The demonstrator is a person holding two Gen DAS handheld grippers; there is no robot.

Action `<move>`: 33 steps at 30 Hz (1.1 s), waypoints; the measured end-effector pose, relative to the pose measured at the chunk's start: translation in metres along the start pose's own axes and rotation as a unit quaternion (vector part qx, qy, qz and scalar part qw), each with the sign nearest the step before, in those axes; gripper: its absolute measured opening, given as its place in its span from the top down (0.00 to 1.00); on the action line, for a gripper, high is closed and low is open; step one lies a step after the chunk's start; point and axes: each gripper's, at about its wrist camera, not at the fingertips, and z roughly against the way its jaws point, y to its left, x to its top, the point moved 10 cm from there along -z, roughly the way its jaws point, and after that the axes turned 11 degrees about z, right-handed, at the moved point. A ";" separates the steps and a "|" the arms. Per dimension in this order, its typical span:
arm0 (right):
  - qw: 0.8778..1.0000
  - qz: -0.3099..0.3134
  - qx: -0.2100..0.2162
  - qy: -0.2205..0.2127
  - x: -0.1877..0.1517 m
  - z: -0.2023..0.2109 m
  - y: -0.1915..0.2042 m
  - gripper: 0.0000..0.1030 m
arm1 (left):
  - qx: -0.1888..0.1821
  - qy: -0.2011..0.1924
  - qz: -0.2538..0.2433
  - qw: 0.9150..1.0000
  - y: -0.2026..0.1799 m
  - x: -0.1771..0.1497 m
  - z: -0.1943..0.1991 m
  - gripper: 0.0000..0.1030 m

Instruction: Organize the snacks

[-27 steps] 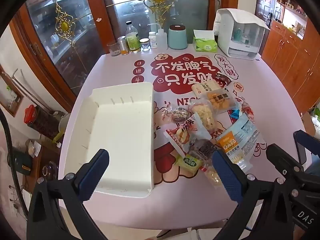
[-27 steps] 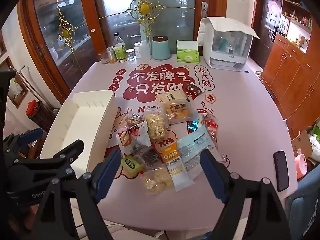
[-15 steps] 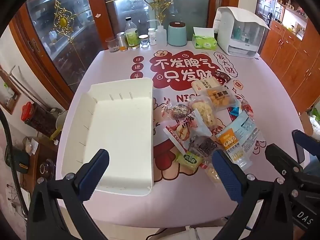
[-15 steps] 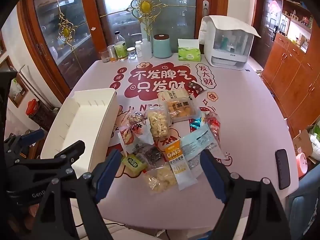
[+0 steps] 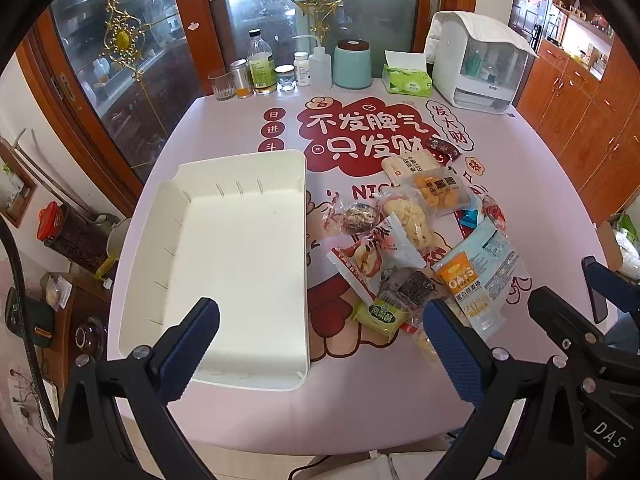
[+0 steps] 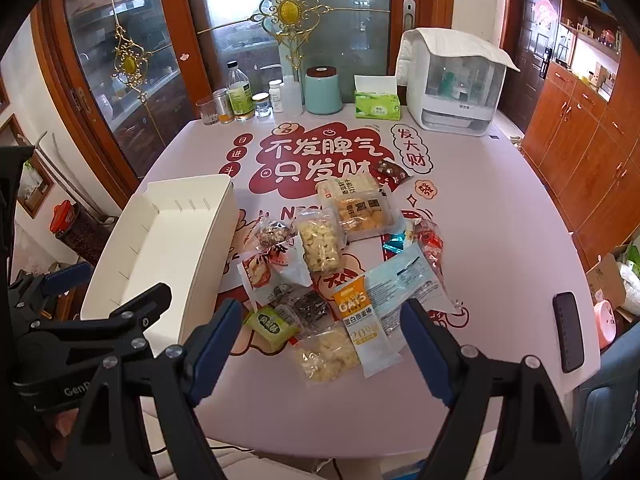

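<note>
Two handheld grippers are hovering side by side over the near edge of a pale pink table [image 5: 224,128] printed with large red Chinese characters. The left gripper [image 5: 320,344] is holding its blue-padded jaws spread wide with nothing between them, above the near end of a white tray [image 5: 240,264]. The tray is sitting on the left part of the table, with no snacks inside it.

The right gripper [image 6: 320,340] is also gaping wide and gripping nothing. It is hanging over the near side of a loose pile of snack packets just to the right of the tray. Nearest to it are lying an orange and pale blue oats packet [image 6: 360,312], a clear bag of pale yellow pieces [image 6: 326,354] and a small green packet [image 6: 270,326]. Farther back are resting a red and white packet [image 6: 272,268], a clear bag of popcorn-like pieces [image 6: 320,244] and a pack of golden cakes [image 6: 362,210].

A black phone [image 6: 568,330] is lying near the table's right edge. At the far edge are standing bottles and jars, a mint-green canister [image 6: 323,90], a green tissue box [image 6: 377,105] and a white appliance [image 6: 456,88].
</note>
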 end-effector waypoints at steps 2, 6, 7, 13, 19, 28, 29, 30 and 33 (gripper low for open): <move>1.000 0.001 -0.001 0.000 0.000 -0.001 0.001 0.20 | -0.006 0.002 0.003 1.000 0.001 -0.001 -0.001 0.02; 1.000 0.001 -0.001 0.001 0.001 -0.001 0.000 0.20 | -0.012 0.002 0.003 1.000 0.002 -0.002 -0.001 0.03; 1.000 0.000 -0.001 0.000 0.002 0.001 -0.001 0.20 | -0.012 0.002 0.004 1.000 0.003 -0.002 -0.001 0.03; 1.000 -0.002 -0.002 0.001 -0.003 -0.002 0.004 0.20 | -0.013 0.003 0.005 1.000 0.002 -0.003 -0.001 0.05; 1.000 -0.001 -0.004 -0.002 -0.003 -0.003 0.004 0.20 | -0.014 0.000 0.004 1.000 0.002 -0.002 -0.002 0.05; 1.000 -0.003 -0.006 -0.006 0.001 0.000 0.005 0.20 | -0.015 -0.003 -0.001 1.000 0.001 0.002 -0.001 0.06; 1.000 -0.004 -0.006 -0.007 0.002 0.002 0.004 0.20 | -0.015 -0.004 -0.002 1.000 0.000 0.003 0.000 0.06; 1.000 -0.004 -0.007 -0.008 0.003 0.002 0.004 0.20 | -0.016 -0.006 -0.003 1.000 0.000 0.005 0.000 0.06; 1.000 -0.005 -0.011 -0.013 0.008 0.004 0.002 0.20 | -0.018 -0.012 -0.010 1.000 0.000 0.009 0.003 0.06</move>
